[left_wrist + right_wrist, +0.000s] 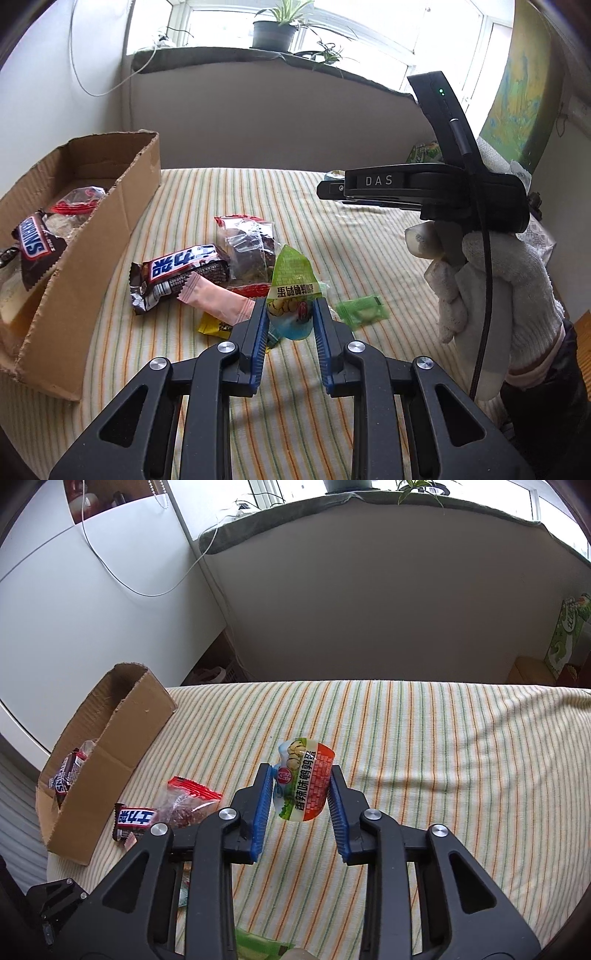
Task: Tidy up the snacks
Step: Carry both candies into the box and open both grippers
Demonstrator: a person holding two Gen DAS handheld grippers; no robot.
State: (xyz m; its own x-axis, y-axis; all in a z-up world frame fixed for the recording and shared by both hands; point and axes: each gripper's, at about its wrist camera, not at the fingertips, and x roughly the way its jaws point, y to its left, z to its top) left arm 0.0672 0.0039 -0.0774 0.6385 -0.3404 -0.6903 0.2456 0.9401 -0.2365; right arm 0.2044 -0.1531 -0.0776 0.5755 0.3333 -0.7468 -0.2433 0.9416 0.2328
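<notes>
My left gripper (290,314) is shut on a green quail-egg packet (291,291), held just above the striped cloth. My right gripper (301,788) is shut on a red-and-white quail-egg packet (306,781), lifted over the cloth. A cardboard box (107,236) stands at the left with a Snickers bar (35,245) and clear-wrapped snacks inside; it also shows in the right wrist view (110,753). Loose on the cloth lie a Snickers bar (184,271), a clear cake packet (249,251), a pink sachet (218,299), a yellow packet (214,326) and a green candy (362,310).
The right-hand tool and white-gloved hand (491,295) hang at the right of the left wrist view. A wall and window sill with potted plants (275,33) rise behind the table. A green carton (567,635) stands at the far right.
</notes>
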